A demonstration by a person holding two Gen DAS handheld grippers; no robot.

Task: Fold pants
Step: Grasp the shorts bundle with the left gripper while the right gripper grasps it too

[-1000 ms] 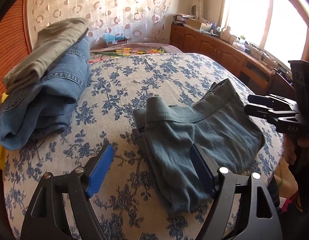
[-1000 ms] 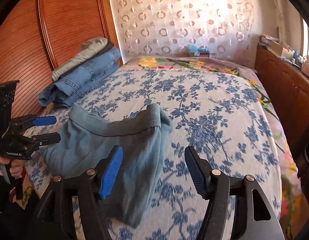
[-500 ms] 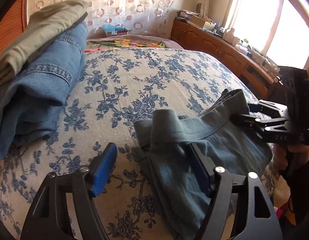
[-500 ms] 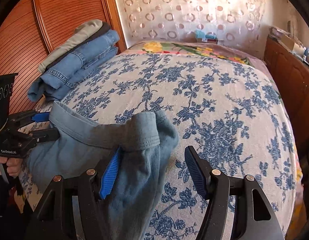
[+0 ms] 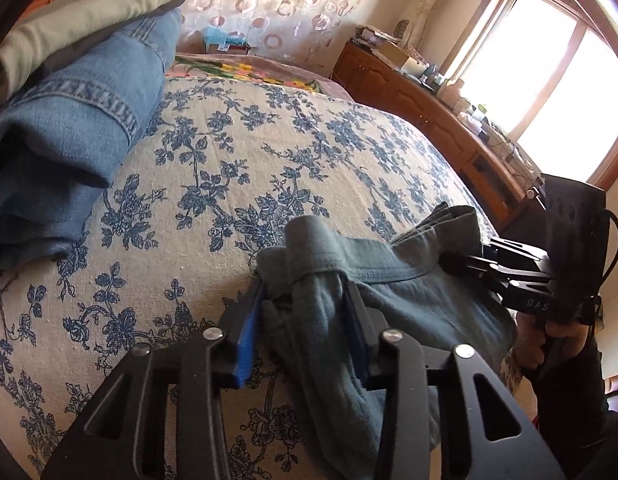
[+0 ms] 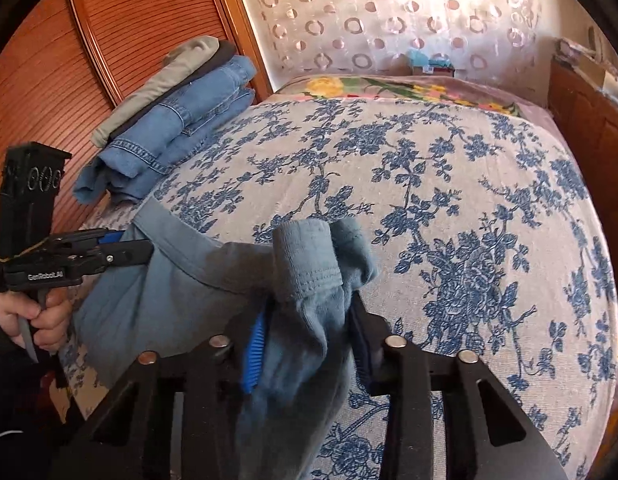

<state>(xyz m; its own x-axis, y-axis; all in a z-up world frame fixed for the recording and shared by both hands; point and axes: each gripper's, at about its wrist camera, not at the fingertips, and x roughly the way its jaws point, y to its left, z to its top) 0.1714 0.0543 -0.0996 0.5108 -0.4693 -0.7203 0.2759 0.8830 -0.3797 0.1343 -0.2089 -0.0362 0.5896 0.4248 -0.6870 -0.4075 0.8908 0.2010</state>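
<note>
The grey-blue pants (image 5: 397, 280) lie bunched at the near edge of the floral bedspread (image 5: 269, 152). The left gripper (image 5: 301, 320) and right gripper (image 6: 305, 336) are closing, each pinching a waistband corner. Folded jeans (image 6: 169, 132) sit stacked well apart by the wooden wardrobe (image 6: 109, 28).

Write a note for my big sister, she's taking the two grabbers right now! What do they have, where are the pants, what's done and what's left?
Left gripper: jaws closing, one bunched corner of the grey-blue cotton pants between the blue pads.
Right gripper: jaws closing too, the other bunched corner of the same pants between its pads.
The pants lie crumpled at the near edge of the bed with the blue-flowered bedspread.
A pile of folded blue jeans with an olive garment on top sits at the bed's far left, by the wooden wardrobe.
Done: both corners reached.
Left: probably firm both grips, lift, spread flat, fold.
</note>
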